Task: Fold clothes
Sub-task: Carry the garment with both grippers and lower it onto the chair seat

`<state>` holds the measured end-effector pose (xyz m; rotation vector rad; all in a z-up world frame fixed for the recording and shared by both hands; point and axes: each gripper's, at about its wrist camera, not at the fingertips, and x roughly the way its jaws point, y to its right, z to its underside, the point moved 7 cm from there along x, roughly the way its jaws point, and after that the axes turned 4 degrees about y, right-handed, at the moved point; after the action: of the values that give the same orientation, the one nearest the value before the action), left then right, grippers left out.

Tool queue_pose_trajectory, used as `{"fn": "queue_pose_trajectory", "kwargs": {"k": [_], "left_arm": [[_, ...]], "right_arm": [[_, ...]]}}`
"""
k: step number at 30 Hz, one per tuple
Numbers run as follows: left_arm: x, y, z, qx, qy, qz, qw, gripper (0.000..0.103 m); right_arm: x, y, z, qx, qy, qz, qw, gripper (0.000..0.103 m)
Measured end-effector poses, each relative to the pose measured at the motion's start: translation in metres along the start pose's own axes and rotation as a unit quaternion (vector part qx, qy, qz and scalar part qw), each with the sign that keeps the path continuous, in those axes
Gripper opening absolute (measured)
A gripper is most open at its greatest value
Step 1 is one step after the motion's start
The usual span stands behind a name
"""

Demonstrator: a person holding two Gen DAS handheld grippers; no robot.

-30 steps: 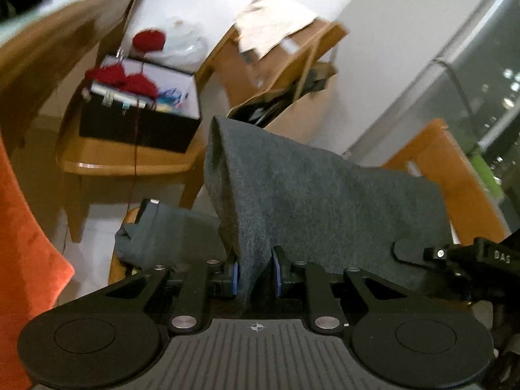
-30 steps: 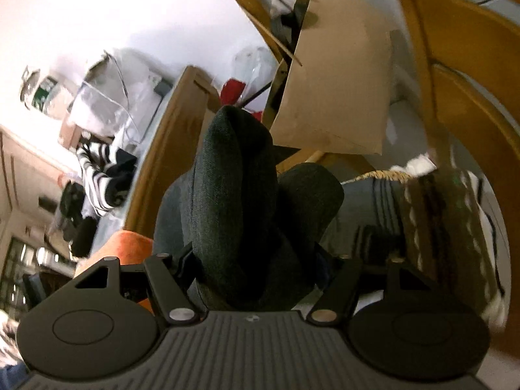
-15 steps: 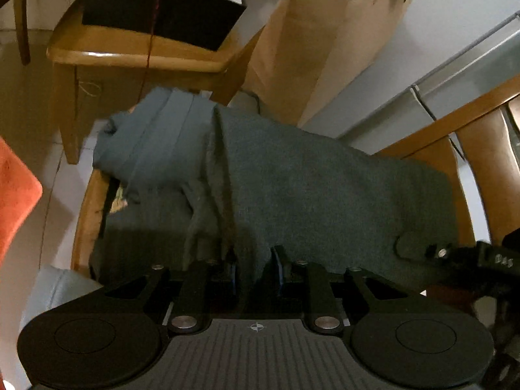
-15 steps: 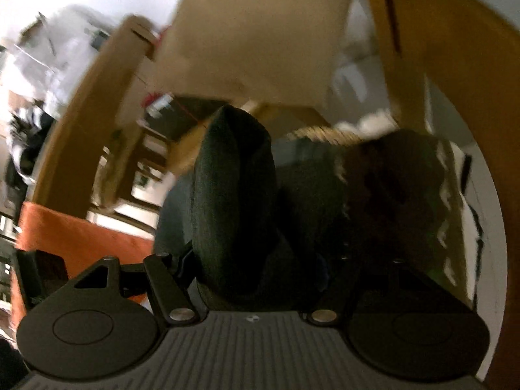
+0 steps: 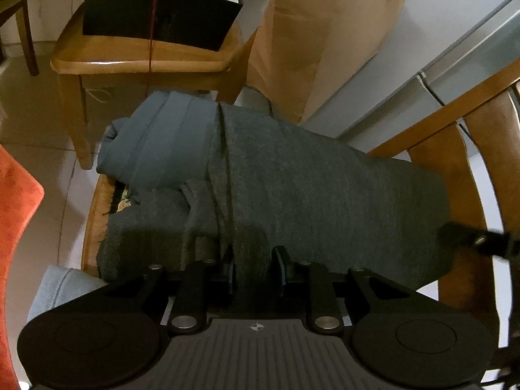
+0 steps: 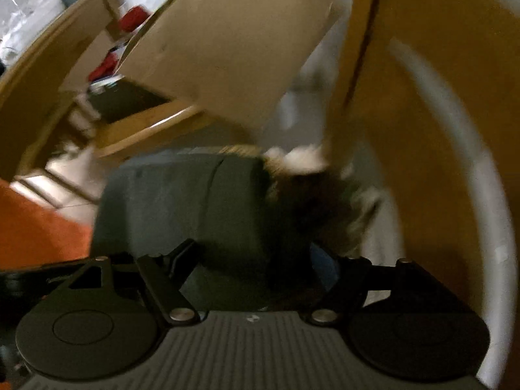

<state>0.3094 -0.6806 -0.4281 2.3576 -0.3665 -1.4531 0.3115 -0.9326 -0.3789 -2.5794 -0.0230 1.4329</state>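
Item: grey garment (image 5: 308, 175), laid across a wooden chair seat (image 5: 89, 214), mid-fold.

Behind it you have a paper bag (image 5: 325, 32) and a side surface (image 5: 139, 61) carrying a black box (image 5: 156, 16). Your left tongs (image 5: 253, 268) pinch a ridge of the cloth near its front edge. Your right tongs (image 6: 256, 260) sit spread wide with the cloth between them; whether they grip it you cannot tell through the blur. Lower both edges level, smooth the left bunching, then release.

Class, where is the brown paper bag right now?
Left wrist view, upper right: the brown paper bag stands behind the grey garment, right of the black box.
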Motion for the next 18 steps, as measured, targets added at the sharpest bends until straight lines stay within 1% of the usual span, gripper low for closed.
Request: {"fn": "queue_pose_trajectory", "kwargs": {"k": [1,2,3,4,5,6,8,10,12,13,14,15,18], "left_arm": [[-0.001,0.0,0.001,0.0,0.002,-0.003,1.0,0.027],[-0.001,0.001,0.002,0.0,0.004,-0.005,1.0,0.027],[-0.002,0.002,0.003,0.0,0.006,-0.008,0.9999,0.027],[-0.003,0.003,0.004,0.0,0.008,-0.011,0.9999,0.027],[-0.004,0.004,0.004,0.0,0.01,-0.014,0.9998,0.027],[-0.004,0.005,0.004,0.0,0.012,-0.017,0.9998,0.027],[-0.006,0.006,0.002,-0.001,0.016,-0.022,0.9996,0.027],[-0.013,0.007,0.0,-0.004,0.02,-0.025,0.9995,0.027],[-0.024,0.007,-0.003,-0.006,0.026,-0.021,0.9994,0.027],[-0.031,0.008,-0.005,-0.003,0.03,-0.021,0.9993,0.027],[-0.041,0.009,-0.005,0.0,0.036,-0.019,0.9992,0.027],[-0.052,0.009,-0.005,0.003,0.04,-0.019,0.999,0.027],[-0.084,0.012,-0.004,0.016,0.054,-0.018,0.9983,0.027]], "right_arm": [[-0.007,0.0,-0.005,-0.013,0.013,0.012,1.0,0.08],[-0.014,0.0,-0.009,-0.027,0.026,0.023,0.999,0.074],[-0.021,-0.003,-0.014,-0.044,0.039,0.024,0.998,0.061],[-0.025,-0.008,-0.018,-0.059,0.048,0.014,0.997,0.052],[-0.026,-0.014,-0.02,-0.07,0.048,-0.002,0.996,0.032],[-0.028,-0.021,-0.023,-0.082,0.048,-0.018,0.995,0.021],[-0.024,-0.035,-0.023,-0.099,0.041,-0.047,0.993,0.018],[-0.01,-0.047,-0.015,-0.113,0.021,-0.061,0.991,0.018],[0.01,-0.049,-0.002,-0.125,-0.002,-0.051,0.991,0.018],[0.019,-0.045,0.005,-0.129,-0.008,-0.039,0.991,0.018],[0.026,-0.043,0.009,-0.133,-0.013,-0.023,0.991,0.019],[0.034,-0.039,0.013,-0.131,-0.02,-0.011,0.991,0.023],[0.051,-0.021,0.03,-0.094,-0.042,0.003,0.995,0.026]]}}
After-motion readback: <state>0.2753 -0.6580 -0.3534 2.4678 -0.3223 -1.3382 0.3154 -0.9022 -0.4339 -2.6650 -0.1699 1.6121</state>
